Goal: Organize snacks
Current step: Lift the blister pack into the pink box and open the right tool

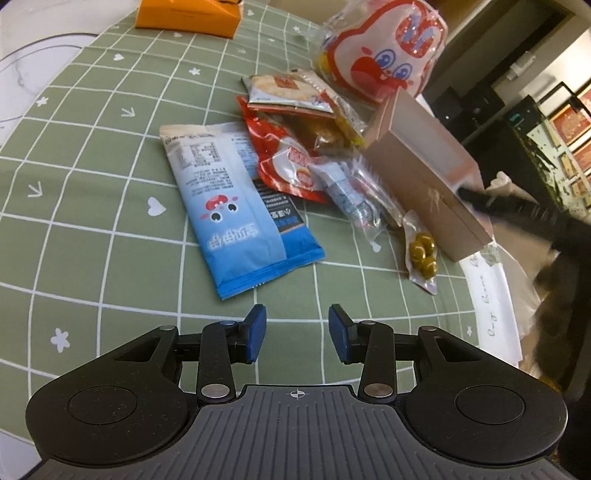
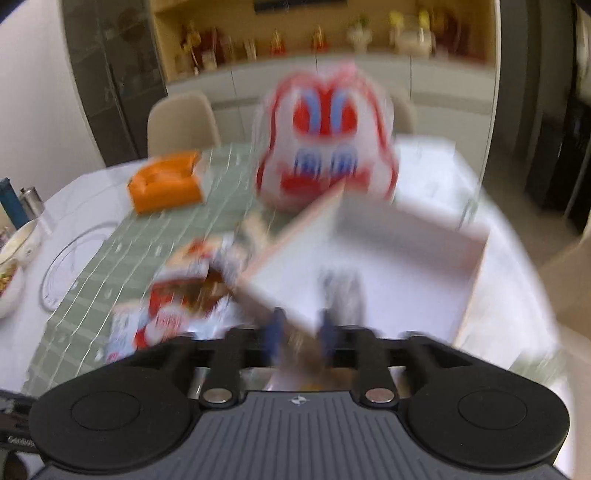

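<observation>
The blue snack packet (image 1: 236, 206) lies flat on the surface, its long axis running away from the left gripper (image 1: 297, 332) and slightly leftward, its near end just ahead of the parted, empty fingers. From that packet, the pink box (image 1: 424, 173) sits to the right, past the red packet (image 1: 284, 162). The right gripper (image 2: 299, 328) straddles the box's near corner (image 2: 295, 314); blur hides whether it grips. The left hand looks nearer the blue packet.

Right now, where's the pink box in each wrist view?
Left wrist: pink box at right of centre, tilted, among the snack packets.
Right wrist: pink box, blurred, centre, its near corner between the right tool fingers.
Shared landmark: orange box on the far side.
</observation>
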A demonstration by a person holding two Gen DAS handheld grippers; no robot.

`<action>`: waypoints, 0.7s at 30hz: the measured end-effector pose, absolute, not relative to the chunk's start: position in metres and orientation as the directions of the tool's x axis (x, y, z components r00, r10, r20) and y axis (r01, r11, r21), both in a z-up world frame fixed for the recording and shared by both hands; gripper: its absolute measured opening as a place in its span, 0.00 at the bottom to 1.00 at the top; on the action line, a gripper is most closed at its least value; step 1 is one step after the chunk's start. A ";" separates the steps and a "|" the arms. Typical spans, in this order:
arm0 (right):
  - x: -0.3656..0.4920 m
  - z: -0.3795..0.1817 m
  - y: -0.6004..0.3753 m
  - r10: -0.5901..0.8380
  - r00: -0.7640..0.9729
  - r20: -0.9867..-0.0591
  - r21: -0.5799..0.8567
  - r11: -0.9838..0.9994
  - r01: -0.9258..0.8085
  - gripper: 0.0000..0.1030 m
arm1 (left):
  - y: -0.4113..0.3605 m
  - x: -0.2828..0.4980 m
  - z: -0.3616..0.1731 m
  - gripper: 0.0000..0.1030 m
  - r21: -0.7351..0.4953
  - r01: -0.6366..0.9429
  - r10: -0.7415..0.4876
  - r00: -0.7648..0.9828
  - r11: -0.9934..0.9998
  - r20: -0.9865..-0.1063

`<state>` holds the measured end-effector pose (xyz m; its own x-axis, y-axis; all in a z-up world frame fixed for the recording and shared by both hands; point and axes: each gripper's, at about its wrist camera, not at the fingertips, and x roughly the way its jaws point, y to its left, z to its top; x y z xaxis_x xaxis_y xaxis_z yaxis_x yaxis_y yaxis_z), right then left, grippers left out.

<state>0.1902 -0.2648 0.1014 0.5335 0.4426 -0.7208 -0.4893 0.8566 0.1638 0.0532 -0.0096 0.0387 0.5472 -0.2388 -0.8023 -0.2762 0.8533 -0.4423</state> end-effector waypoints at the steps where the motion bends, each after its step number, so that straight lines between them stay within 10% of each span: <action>1: 0.186 0.088 -0.264 0.428 0.531 -0.732 0.171 0.869 -0.465 0.55 | -0.011 0.054 0.038 0.41 -0.440 -0.280 -0.236 0.545 0.853 -0.804; 21: 0.137 0.079 -0.281 0.417 0.538 -0.732 0.089 0.842 -0.532 0.51 | -0.026 0.061 0.031 0.41 -0.439 -0.227 -0.281 0.505 0.869 -0.816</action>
